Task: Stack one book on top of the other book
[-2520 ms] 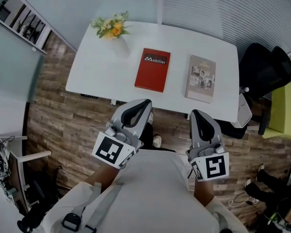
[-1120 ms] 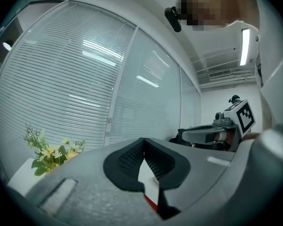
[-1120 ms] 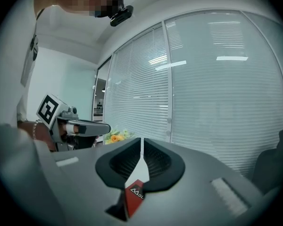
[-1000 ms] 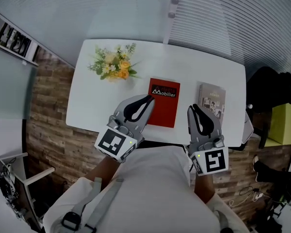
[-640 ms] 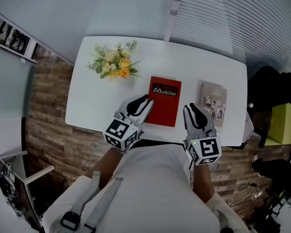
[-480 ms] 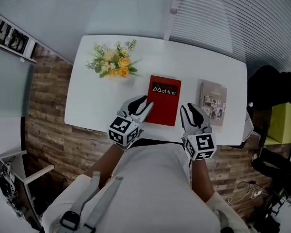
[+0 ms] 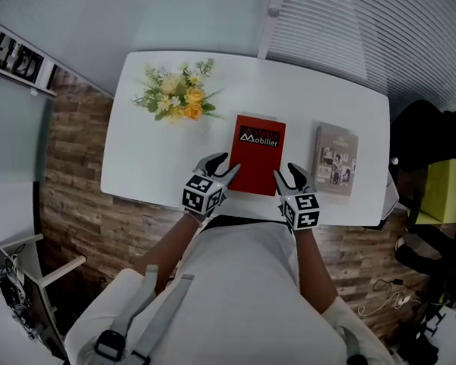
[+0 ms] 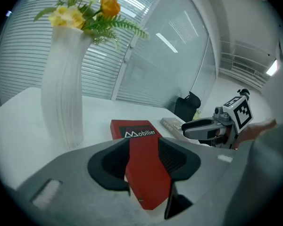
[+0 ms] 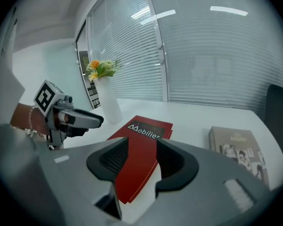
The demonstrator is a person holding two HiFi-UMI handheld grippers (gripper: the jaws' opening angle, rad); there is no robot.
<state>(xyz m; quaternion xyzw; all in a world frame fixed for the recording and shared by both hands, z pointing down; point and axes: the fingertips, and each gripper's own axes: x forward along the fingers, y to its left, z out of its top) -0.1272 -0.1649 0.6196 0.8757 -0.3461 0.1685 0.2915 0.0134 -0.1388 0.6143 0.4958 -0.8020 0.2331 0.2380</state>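
Observation:
A red book (image 7: 259, 154) lies flat on the white table (image 7: 159, 158), with a grey book (image 7: 335, 159) flat to its right. My left gripper (image 7: 222, 166) hangs at the red book's near left corner and my right gripper (image 7: 290, 173) at its near right corner. Both have just been opening their jaws. In the left gripper view the red book (image 8: 140, 142) shows in the gap of the left gripper (image 8: 144, 161), untouched by the pads. The right gripper (image 9: 142, 161) frames the same red book (image 9: 144, 140) in the right gripper view, also without contact.
A white vase of yellow flowers (image 7: 175, 97) stands at the table's back left, left of the red book. A black office chair (image 7: 433, 139) is off the table's right end. Blinds and a glass wall rise behind the table.
Both grippers have dropped from in front of my chest to the table's near edge. Their jaws have spread from nearly shut to wide, one at each near corner of the red book.

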